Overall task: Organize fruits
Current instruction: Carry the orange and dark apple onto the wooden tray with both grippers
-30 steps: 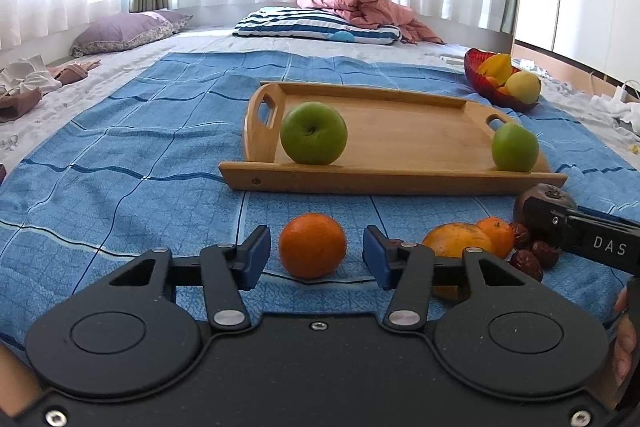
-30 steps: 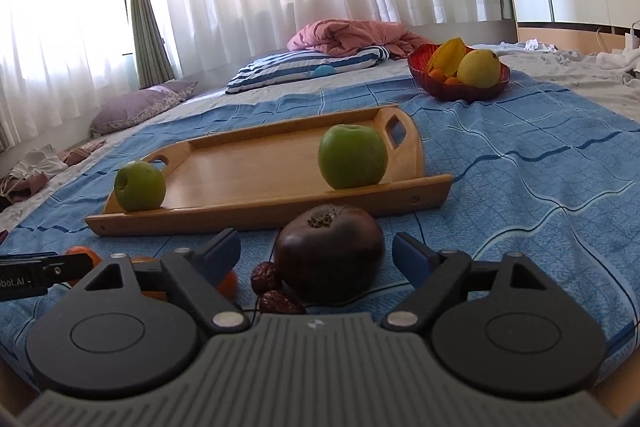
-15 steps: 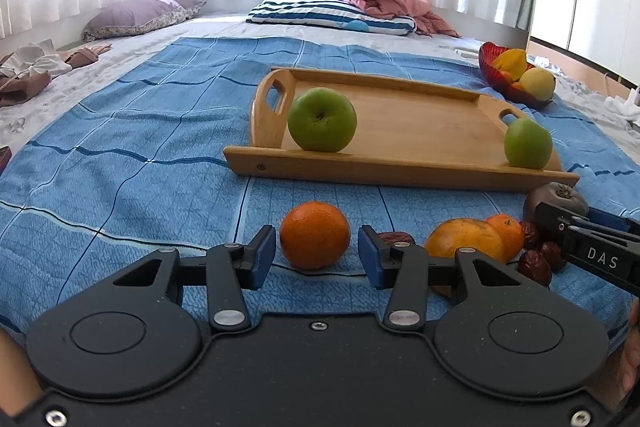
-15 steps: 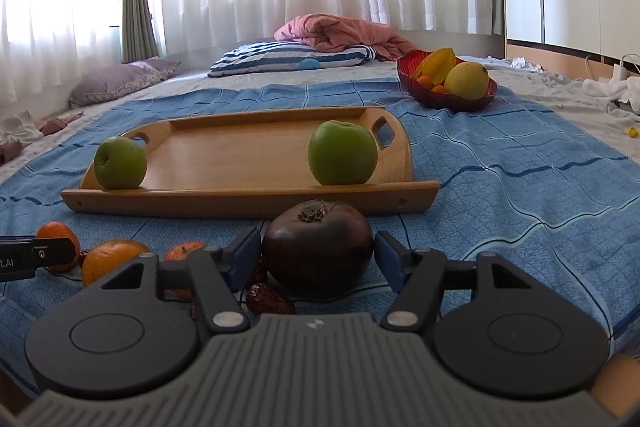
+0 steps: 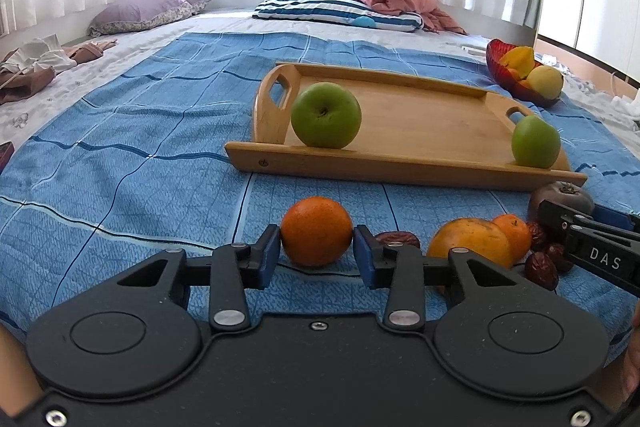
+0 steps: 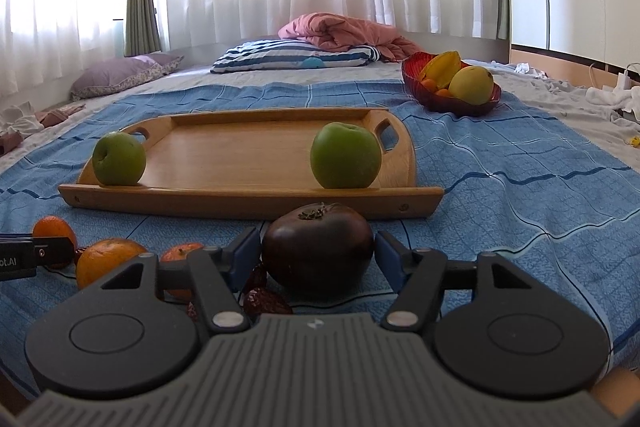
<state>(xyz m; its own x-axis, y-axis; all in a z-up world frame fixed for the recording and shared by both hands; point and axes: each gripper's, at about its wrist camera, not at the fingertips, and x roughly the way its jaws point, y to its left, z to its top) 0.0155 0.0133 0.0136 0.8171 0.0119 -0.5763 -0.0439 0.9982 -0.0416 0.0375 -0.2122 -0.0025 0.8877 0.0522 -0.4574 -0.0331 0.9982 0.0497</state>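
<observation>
Fruits lie loose on the blue checked bedspread [image 5: 132,167] in front of a wooden tray [image 5: 416,123] that carries two green apples, one [image 5: 326,115] near its left handle and one [image 5: 535,142] at its right end. The left gripper [image 5: 316,251] is closing its jaws on a mandarin orange [image 5: 316,231], its blue pads at the fruit's two sides. The right gripper [image 6: 318,254] has its pads against a dark purple tomato-like fruit [image 6: 318,251], its jaws easing slightly wider, with red dates [image 6: 266,301] just beside it.
</observation>
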